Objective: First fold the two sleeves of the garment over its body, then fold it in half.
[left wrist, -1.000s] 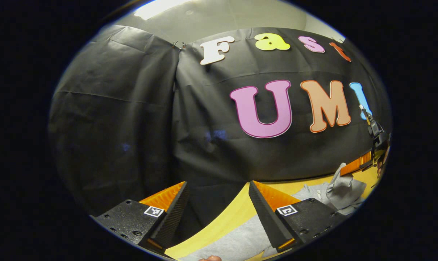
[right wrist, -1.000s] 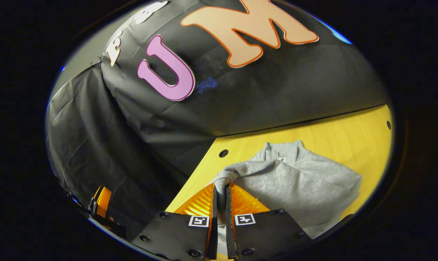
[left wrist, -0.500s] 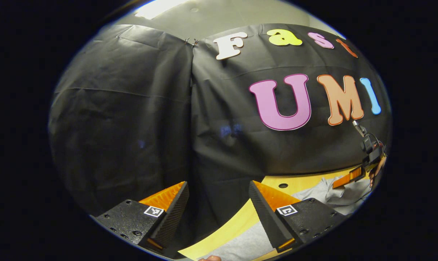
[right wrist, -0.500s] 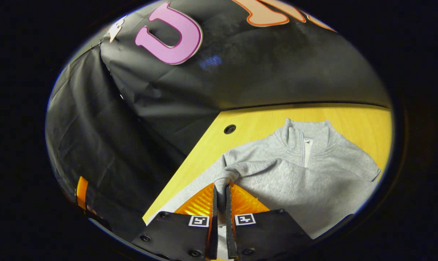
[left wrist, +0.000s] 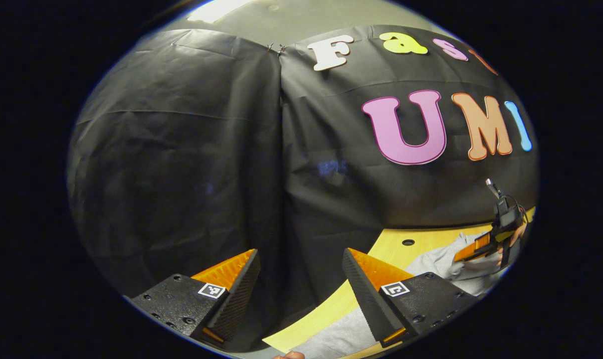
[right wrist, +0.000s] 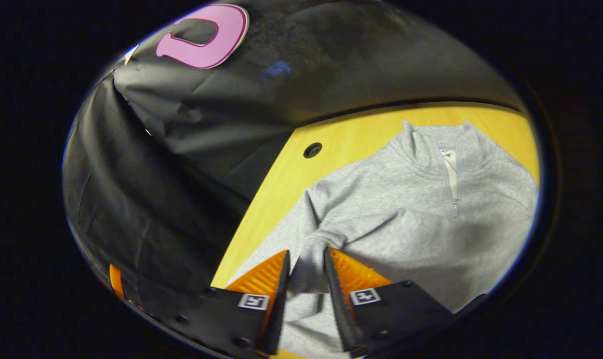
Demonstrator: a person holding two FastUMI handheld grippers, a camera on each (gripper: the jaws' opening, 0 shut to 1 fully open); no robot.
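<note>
A grey zip-neck sweater (right wrist: 411,209) is lying face up on the yellow wooden table (right wrist: 351,134), its collar pointing toward the black cloth wall (right wrist: 191,124) and a round hole in the table (right wrist: 312,149) sitting just beside its shoulder. One sleeve (right wrist: 331,239) is lying folded across the body of the sweater, with its cuff end reaching into the gap of the right gripper (right wrist: 306,259), whose fingers are standing partly apart on either side of the cuff; whether they are pressing on the cloth cannot be told. In the left gripper view the sweater (left wrist: 331,336) is showing at the near edge of the table (left wrist: 381,249), and the left gripper (left wrist: 301,259) is hanging wide open with nothing between its fingers, off the table's corner and facing the wall (left wrist: 181,149). Farther along the sweater, the right gripper (left wrist: 473,249) is showing low over the grey cloth, with a hand (left wrist: 513,237) holding it
</note>
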